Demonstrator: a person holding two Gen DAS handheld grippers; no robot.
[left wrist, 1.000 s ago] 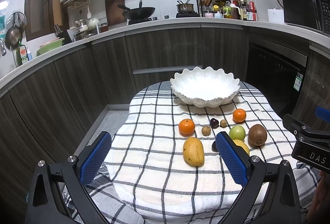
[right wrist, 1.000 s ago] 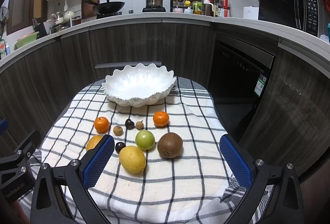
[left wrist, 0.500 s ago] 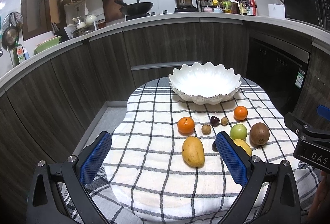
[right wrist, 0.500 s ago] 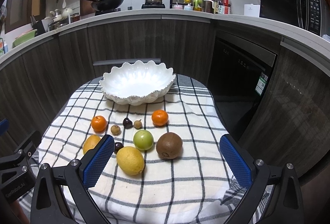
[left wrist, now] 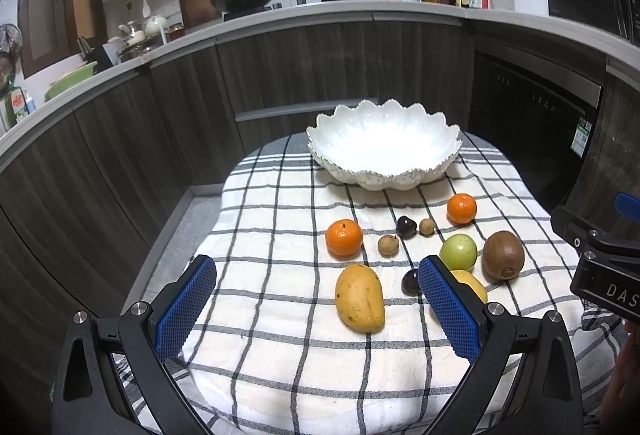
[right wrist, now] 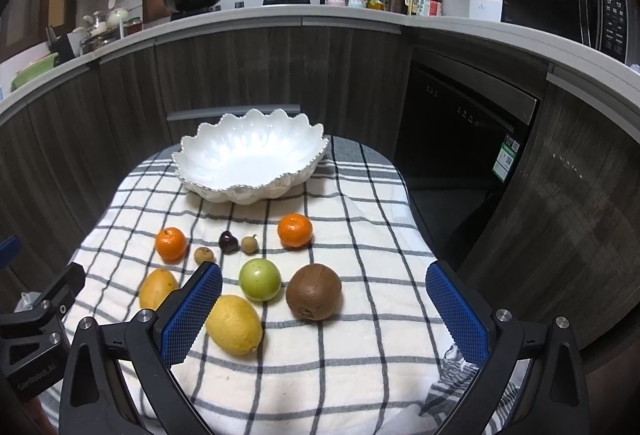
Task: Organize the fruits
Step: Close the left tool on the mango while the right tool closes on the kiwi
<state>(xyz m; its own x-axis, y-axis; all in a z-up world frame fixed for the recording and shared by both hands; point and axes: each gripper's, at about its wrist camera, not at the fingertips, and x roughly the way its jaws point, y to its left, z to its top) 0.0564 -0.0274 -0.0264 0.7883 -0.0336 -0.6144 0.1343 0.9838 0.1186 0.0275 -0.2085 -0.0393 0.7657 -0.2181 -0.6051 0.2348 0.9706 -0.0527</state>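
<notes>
Fruit lay scattered on the black-and-white checked cloth (left wrist: 280,347) in front of the scalloped white ceramic bowl (right wrist: 250,159), which stood at the far end of the cloth with nothing in it. None of the task was done yet.

The left gripper (left wrist: 316,301) hung spread wide and holding nothing, above the near part of the cloth, with the oblong yellow-orange mango (left wrist: 359,298) lying between its blue pads. The right gripper (right wrist: 324,309) was likewise released and bare; the round brown kiwi (right wrist: 314,291) and the green apple (right wrist: 260,279) sat between its fingers, and the yellow lemon (right wrist: 234,323) lay just beside its left pad (right wrist: 192,319).

Judged from this, the step in hand was picking a first fruit. For the left side the mango looked the natural choice. It would be well to lower the jaws so the pads straddled its narrow width, not its length, and to close gently, since a ripe skin could bruise. For the right side the kiwi was the clearest target, standing slightly apart from the apple. The two orange tangerines (left wrist: 344,237) (left wrist: 461,209) and the small dark and tan fruits (left wrist: 406,226) near the bowl were better left for later, as the small ones could roll from the pads.
</notes>
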